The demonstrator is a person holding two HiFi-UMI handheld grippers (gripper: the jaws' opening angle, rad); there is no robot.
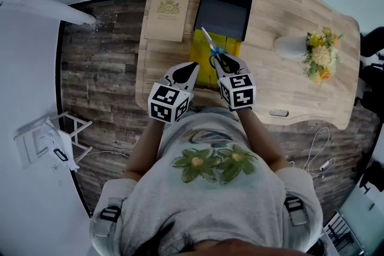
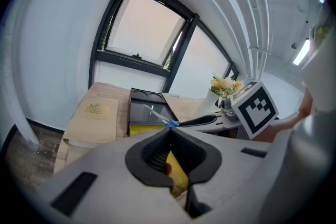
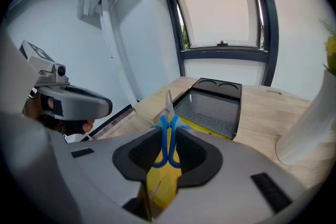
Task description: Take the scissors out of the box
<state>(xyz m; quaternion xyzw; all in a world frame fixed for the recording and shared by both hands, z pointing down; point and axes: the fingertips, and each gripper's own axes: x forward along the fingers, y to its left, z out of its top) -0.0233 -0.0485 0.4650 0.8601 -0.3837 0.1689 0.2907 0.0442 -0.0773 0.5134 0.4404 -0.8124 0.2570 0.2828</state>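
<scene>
The scissors [image 1: 211,48] have blue handles and silver blades. My right gripper [image 1: 225,64] is shut on the handles, and the blades [image 3: 168,102] point up and away over the box. The box [image 1: 225,6] is black and open, with a yellow lining [image 1: 200,51] at its near end. It lies in the middle of the wooden table [image 1: 270,84]. My left gripper [image 1: 191,72] hovers by the yellow lining's left edge. Its jaws [image 2: 169,129] are shut, with nothing seen between them. In the left gripper view the scissors [image 2: 157,115] show just beyond its tips.
A tan booklet with a gold crest [image 1: 167,15] lies left of the box. A white vase of yellow flowers [image 1: 315,54] stands at the table's right. A small grey object [image 1: 279,112] lies near the front edge. Wooden floor surrounds the table.
</scene>
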